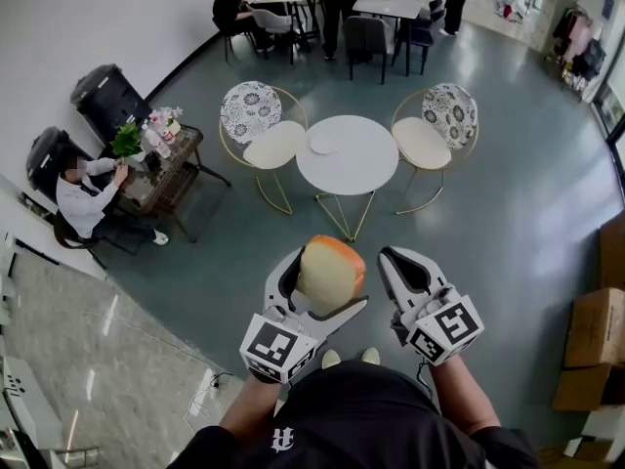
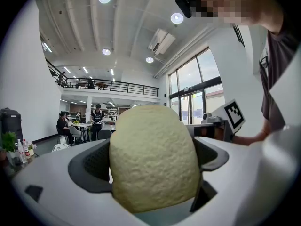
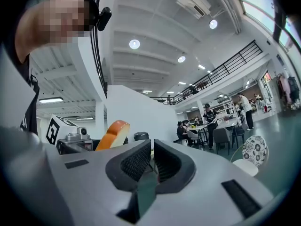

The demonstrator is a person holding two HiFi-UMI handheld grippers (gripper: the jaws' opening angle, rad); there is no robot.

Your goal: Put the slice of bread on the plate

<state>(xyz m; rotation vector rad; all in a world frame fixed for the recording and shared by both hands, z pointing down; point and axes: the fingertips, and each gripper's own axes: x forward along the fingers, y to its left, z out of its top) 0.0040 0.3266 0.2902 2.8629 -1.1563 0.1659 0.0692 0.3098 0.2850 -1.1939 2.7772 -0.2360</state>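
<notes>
Close in front of my operator's chest, well short of the round white table (image 1: 359, 169), the left gripper (image 1: 324, 283) is clamped on the slice of bread (image 1: 332, 267). The left gripper view shows one jaw pressing each side edge, with the pale crumb face filling the gap between them. The right gripper (image 1: 398, 260) rides just beside it with its jaws drawn together on nothing. Its own view shows only a thin slit between the ribbed pads.

The white plate (image 1: 325, 144) lies on the tabletop toward its left edge, between the two patterned chairs (image 1: 256, 125), and well apart from the bread. I judge the step in hand to be the carry, with the placing not yet begun.

To do it well, I would hold the squeeze steady, since the slice looks soft and is held only by its edges. I would bring it over the plate's middle, then tip the left gripper down so a broad face meets the plate, and let go only once it rests there. The right gripper should hang back from the rim.

The slice stands on edge. Its long axis runs from the flat base, near the gripper's body, to the domed orange crust, which points up and away toward the table. One broad face looks back at me.
</notes>
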